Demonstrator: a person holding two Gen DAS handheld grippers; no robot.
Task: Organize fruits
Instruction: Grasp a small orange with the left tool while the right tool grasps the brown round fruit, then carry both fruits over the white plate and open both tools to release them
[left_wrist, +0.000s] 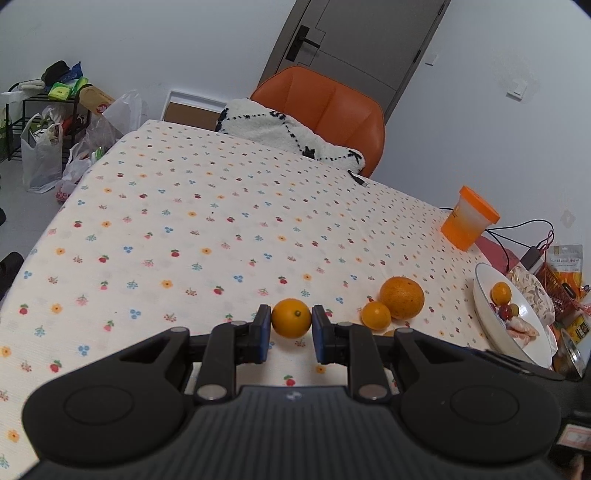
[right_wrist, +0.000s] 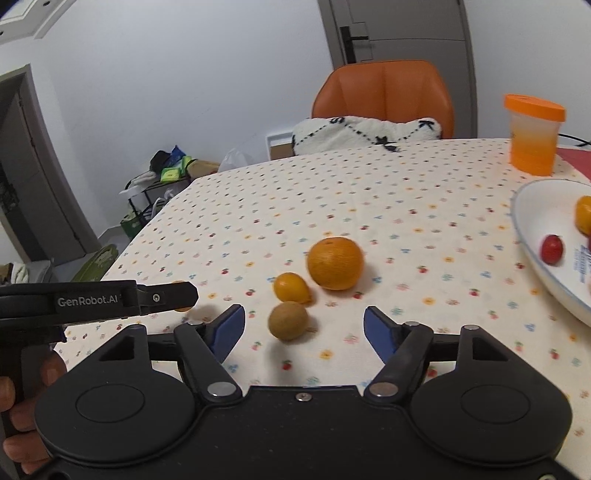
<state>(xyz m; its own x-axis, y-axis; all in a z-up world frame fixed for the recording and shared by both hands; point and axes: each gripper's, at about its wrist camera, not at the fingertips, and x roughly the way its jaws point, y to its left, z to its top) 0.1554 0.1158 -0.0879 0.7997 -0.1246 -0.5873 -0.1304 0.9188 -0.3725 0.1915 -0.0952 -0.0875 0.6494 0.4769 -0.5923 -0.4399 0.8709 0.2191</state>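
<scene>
Right wrist view: plate (right_wrist: 532, 221) already held a few fruits; big orange (right_wrist: 335, 263), sm orange (right_wrist: 291, 288) & brown fruit (right_wrist: 288, 320) were left on the table. Right gripper (right_wrist: 303, 328) half open, empty; left gripper (left_wrist: 291, 325) clamped a sm orange (left_wrist: 291, 323)

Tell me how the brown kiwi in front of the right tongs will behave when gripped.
The kiwi looks round and lies loose on the cloth, so a nudge would probably roll it. Its skin looks matte, so likely not slippery. It is small, so probably light, though a hard squeeze might bruise it.
</scene>
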